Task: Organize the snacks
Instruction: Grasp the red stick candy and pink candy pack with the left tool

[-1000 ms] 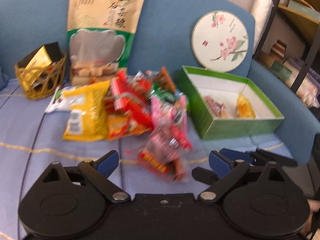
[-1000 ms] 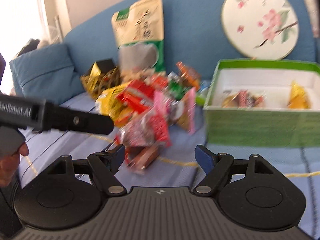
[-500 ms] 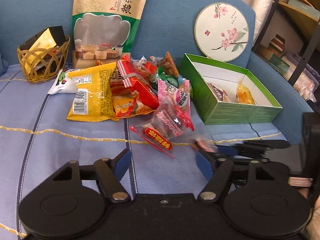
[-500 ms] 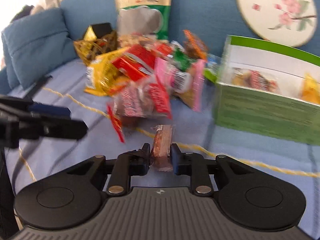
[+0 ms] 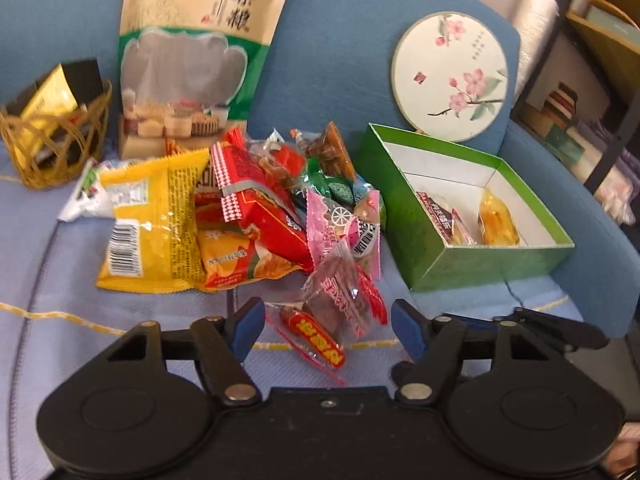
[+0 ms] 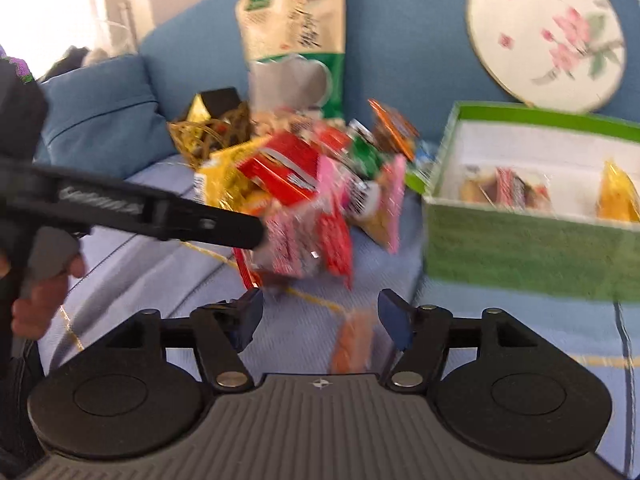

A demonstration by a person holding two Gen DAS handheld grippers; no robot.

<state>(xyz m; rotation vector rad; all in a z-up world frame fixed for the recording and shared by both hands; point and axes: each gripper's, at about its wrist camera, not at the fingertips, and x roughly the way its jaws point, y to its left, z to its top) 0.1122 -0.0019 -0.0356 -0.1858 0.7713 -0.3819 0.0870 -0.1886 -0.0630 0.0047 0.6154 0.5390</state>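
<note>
Both claws gape wide: the right claw point(image 6: 320, 312) has just been opening, a small orange snack point(image 6: 352, 344) loose between its jaws; the left claw point(image 5: 328, 328) frames a clear red-labelled packet point(image 5: 316, 340) beside the green box point(image 5: 480, 264).

The right gripper point(image 6: 320, 314) has just been opening, jaws wide; a small orange snack packet point(image 6: 352, 344) lies blurred between them, untouched. Ahead-right stands the green box point(image 6: 532, 248); ahead-left, the snack pile point(image 6: 312, 192).
</note>
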